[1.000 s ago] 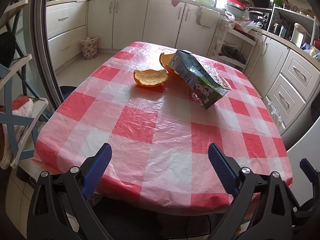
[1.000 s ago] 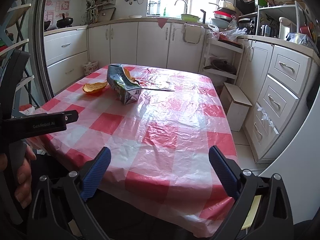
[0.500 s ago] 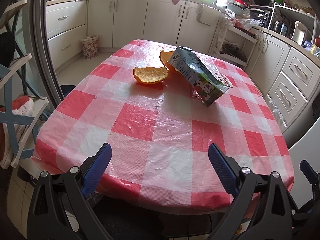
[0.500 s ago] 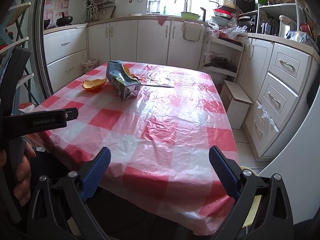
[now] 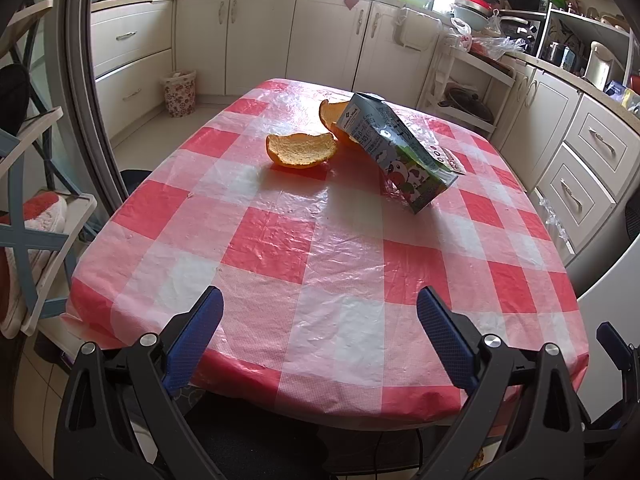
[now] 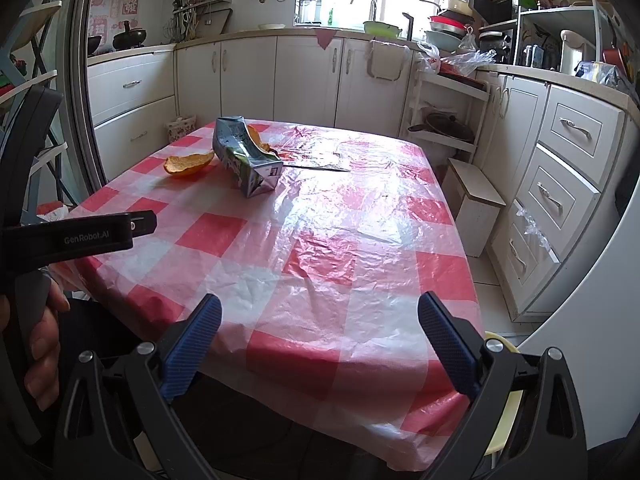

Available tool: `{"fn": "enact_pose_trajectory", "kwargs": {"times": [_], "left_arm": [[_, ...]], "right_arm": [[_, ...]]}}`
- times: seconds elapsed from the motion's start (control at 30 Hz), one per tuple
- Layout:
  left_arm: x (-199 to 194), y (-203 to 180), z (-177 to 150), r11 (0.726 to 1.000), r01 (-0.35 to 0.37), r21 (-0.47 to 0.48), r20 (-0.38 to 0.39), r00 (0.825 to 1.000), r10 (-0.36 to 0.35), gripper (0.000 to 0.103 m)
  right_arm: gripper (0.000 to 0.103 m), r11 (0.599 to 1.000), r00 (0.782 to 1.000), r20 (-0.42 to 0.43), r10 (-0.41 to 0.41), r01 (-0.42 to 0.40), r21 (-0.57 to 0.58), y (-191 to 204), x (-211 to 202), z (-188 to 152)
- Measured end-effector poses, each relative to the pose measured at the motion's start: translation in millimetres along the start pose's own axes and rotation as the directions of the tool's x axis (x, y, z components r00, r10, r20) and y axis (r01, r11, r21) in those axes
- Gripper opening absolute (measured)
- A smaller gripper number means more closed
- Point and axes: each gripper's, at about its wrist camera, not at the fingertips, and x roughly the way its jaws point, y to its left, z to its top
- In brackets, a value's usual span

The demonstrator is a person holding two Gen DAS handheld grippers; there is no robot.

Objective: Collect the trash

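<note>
A crushed milk carton (image 5: 396, 156) (image 6: 246, 156) lies on its side toward the far end of the red-and-white checked table (image 5: 320, 264) (image 6: 332, 240). One orange peel (image 5: 302, 150) (image 6: 188, 163) rests left of it; a second peel (image 5: 332, 118) (image 6: 256, 140) leans behind the carton. A flat clear wrapper (image 6: 320, 156) lies beyond the carton. My left gripper (image 5: 320, 332) hovers open at the near table edge, empty. My right gripper (image 6: 320, 336) is open and empty over the near right corner. Both are far from the trash.
White kitchen cabinets (image 5: 260, 36) run along the far wall and the right side. A small floral bin (image 5: 179, 92) stands on the floor at far left. A white step stool (image 6: 476, 208) sits right of the table. A shelf rack (image 5: 28, 208) stands at left. A hand (image 6: 38, 344) holds the other gripper.
Both grippers have drawn back and risen slightly from the table, so the carton and peels look a bit farther away. Both stay open. Nothing on the table has moved.
</note>
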Motion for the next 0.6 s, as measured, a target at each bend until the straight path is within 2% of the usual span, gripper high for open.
{"fn": "enact_pose_trajectory", "kwargs": {"times": [0.6], "left_arm": [[1.4, 1.6, -0.9, 1.000, 0.001, -0.005, -0.003, 1.000, -0.001, 0.094]], "right_arm": [[0.094, 1.000, 1.000, -0.004, -0.001, 0.001, -0.004, 0.4, 1.1, -2.3]]}}
